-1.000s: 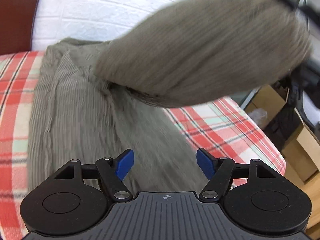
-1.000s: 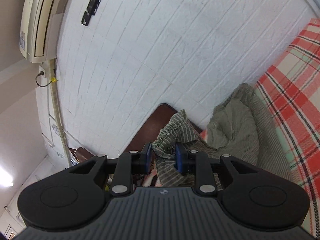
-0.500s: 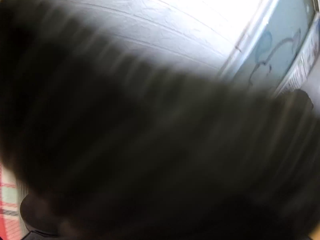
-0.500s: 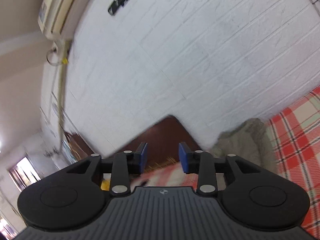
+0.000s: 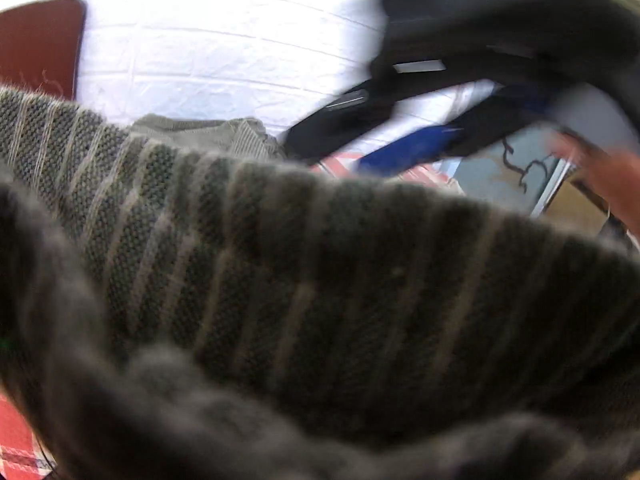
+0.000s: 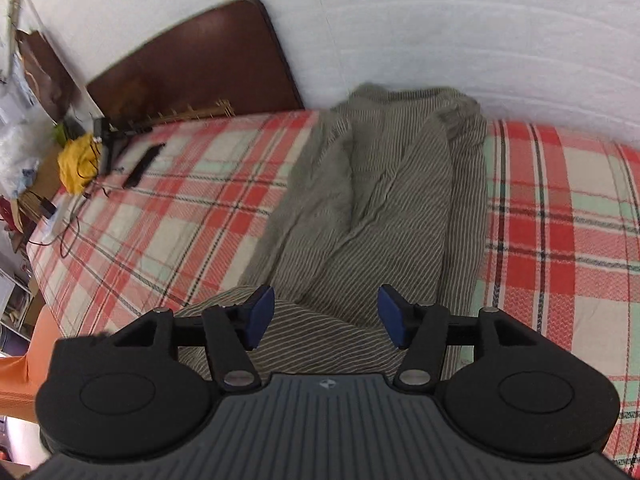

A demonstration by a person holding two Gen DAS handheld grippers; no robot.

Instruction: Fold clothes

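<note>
Over plaid bedspread (image 6: 168,216), rumpled pinstriped knit garment (image 6: 384,208); right gripper (image 6: 326,316) opening, empty; left gripper's state indiscernible.

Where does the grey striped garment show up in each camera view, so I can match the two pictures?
Left wrist view: the striped garment fills the lower two thirds, draped close over the lens and blurred; a further part lies by the wall.
Right wrist view: it lies in the middle of the plaid bed cover, running from the wall down to the right tool.
Shared landmark: the dark brown headboard, upper left in both views.
</note>
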